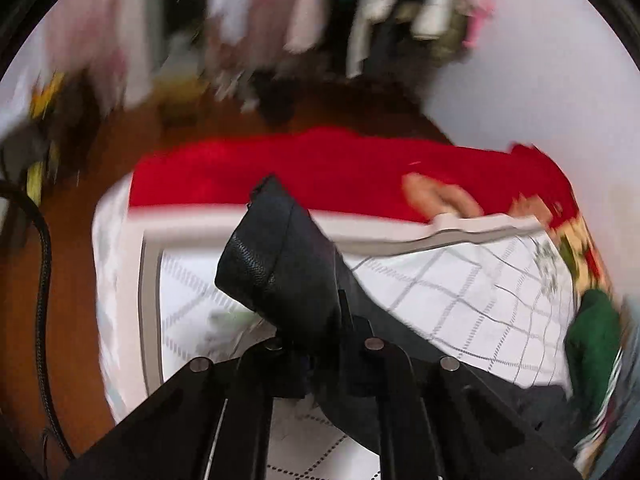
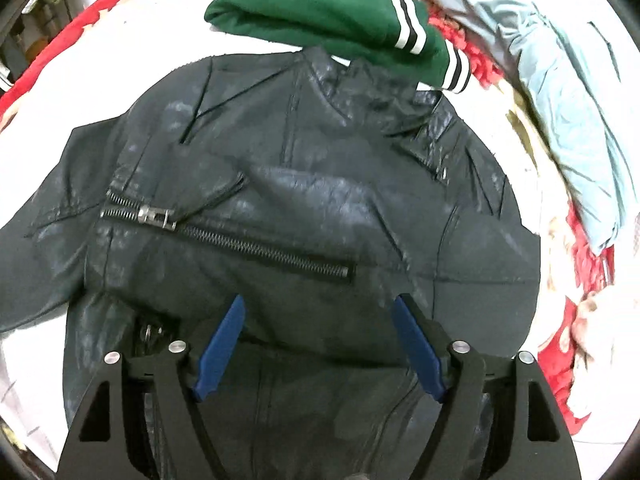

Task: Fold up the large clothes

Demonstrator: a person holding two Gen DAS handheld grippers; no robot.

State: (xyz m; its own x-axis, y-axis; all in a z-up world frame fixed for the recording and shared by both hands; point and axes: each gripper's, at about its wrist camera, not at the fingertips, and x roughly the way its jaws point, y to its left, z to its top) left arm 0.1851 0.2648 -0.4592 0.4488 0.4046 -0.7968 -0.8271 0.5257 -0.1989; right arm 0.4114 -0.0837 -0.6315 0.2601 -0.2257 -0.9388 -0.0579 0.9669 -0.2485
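Note:
A black leather jacket (image 2: pixel 280 160) lies spread front-up on the bed, its diagonal zipper (image 2: pixel 240 240) showing. My right gripper (image 2: pixel 319 300) hovers just over the jacket's lower front, blue pads (image 2: pixel 218 352) wide apart with nothing pressed between them. In the left wrist view a fold of the same black leather jacket (image 1: pixel 280 264), with a zipper edge, stands up out of my left gripper (image 1: pixel 316 344). That gripper is shut on it, and the leather hides its fingertips. The view is motion-blurred.
A folded green garment with white-striped cuffs (image 2: pixel 320 4) touches the jacket's collar. A light blue garment (image 2: pixel 560 100) lies at the right on a red floral blanket (image 2: pixel 580 248). The bed has a checked white sheet (image 1: pixel 460 292); beyond are a brown floor (image 1: pixel 68 320), a black cable (image 1: pixel 44 260) and hanging clothes.

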